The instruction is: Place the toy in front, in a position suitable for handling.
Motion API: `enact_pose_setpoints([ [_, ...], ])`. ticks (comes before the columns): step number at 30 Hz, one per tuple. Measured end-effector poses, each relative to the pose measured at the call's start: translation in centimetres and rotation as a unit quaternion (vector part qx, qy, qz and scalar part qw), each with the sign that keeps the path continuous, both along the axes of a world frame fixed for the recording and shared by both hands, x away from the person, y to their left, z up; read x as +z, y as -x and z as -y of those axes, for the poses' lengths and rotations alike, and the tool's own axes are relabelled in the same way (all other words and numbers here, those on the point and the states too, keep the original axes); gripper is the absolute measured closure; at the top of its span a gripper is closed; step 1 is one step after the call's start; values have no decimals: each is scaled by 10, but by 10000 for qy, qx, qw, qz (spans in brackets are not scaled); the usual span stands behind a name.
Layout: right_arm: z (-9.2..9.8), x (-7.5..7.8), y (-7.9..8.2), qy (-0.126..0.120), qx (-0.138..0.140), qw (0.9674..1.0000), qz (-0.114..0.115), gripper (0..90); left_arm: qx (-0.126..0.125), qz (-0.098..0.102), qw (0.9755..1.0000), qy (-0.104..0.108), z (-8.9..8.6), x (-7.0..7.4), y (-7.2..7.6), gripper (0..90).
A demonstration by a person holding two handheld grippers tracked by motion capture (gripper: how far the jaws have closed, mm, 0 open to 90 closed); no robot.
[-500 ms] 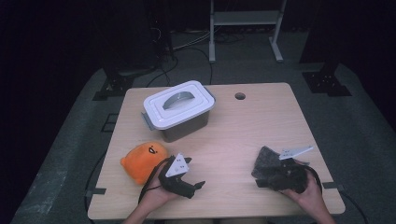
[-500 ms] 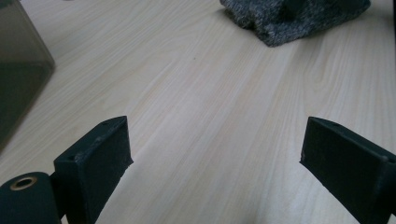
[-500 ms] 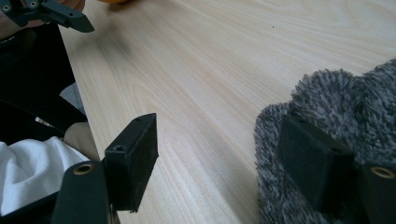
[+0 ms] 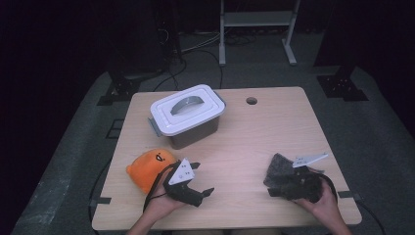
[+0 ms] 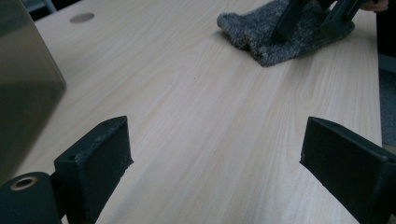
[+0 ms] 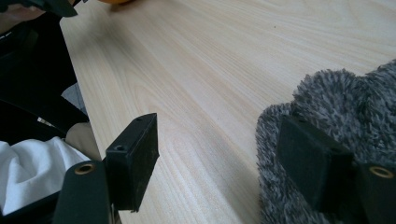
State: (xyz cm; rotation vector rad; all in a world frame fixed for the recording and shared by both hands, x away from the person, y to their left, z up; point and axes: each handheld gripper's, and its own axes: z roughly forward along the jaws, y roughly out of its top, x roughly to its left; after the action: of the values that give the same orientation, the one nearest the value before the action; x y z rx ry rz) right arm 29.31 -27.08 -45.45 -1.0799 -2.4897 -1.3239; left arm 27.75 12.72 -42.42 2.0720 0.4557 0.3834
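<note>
Right gripper [image 6: 217, 163] jaws spread wide, one jaw resting on the grey fuzzy cloth [image 6: 336, 112], the other over bare wood; cloth not clamped. Cloth lies at the table's [image 4: 254, 142] near right part. Left gripper [image 5: 215, 163] released, jaws wide, nothing between them, just beside the orange plush toy [image 4: 147, 166]. Count: one cloth, one plush, one lidded plastic box [image 4: 186, 115], two grippers.

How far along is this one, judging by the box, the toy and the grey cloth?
Nothing looks done: the white-lidded box is closed, and the orange plush toy and grey fuzzy cloth lie on the table. In hand: the open right gripper has one jaw on the cloth. The left gripper is open, holding nothing.
</note>
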Motion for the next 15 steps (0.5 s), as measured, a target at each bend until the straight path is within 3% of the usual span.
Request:
enact_pose_setpoints([
  [3, -1, 1, 1, 17, -6, 10000, -6, 287, -2, 148, 9998, 109, -5, 10, 3, 80],
  [15, -3, 1, 1, 43, 11, 10000, 24, 287, -61, 298, 9992, 259, -21, 32, 6, 80],
])
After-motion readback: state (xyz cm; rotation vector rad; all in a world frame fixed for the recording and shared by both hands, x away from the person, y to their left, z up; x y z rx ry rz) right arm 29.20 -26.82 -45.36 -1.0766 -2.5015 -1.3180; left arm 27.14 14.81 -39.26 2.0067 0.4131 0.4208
